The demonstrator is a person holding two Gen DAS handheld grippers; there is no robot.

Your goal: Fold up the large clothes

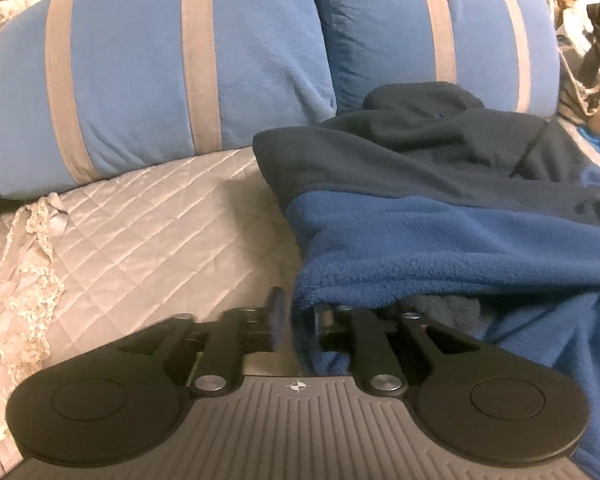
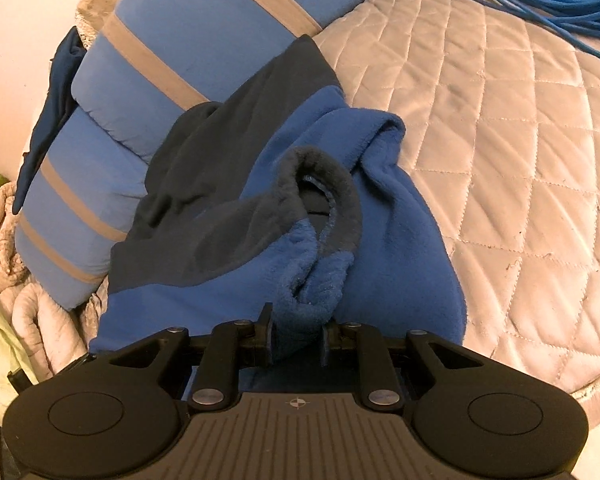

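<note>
1. Two wrist views look down over a bed covered w/ a pale quilted bedspread (image 1: 140, 216), stitched in diamonds; it fills most of the right wrist view's right side (image 2: 520, 140).
2. Two big blue pillows w/ grey stripes stand at the head of the bed, side by side (image 1: 148, 80) (image 1: 440, 40); in the right wrist view they lie stacked along the left (image 2: 148, 92).
3. Fleece garment (image 1: 420, 216), navy on top & brighter blue below, lies bunched on the bedspread, its navy end resting against the second pillow. Right wrist view shows the same fleece garment (image 2: 228, 216) heaped up w/ a dark rolled cuff or collar curling at centre.
4. Coil of blue cable (image 2: 548, 4) lies at the far top right, well apart from the garment.
5. Crumpled pale bedding w/ lace trim (image 1: 16, 240) hangs off the left edge of the bed.
6. Left hand-held gripper (image 1: 296, 316): jaws at a narrow gap, an edge of bright blue fleece hanging between them; right finger sits under the fold. Whether pads press on it: can't tell.
7. Right hand-held gripper (image 2: 296, 332): jaws narrow, a thick bunch of blue fleece filling the gap between both fingers, pinched there.
</note>
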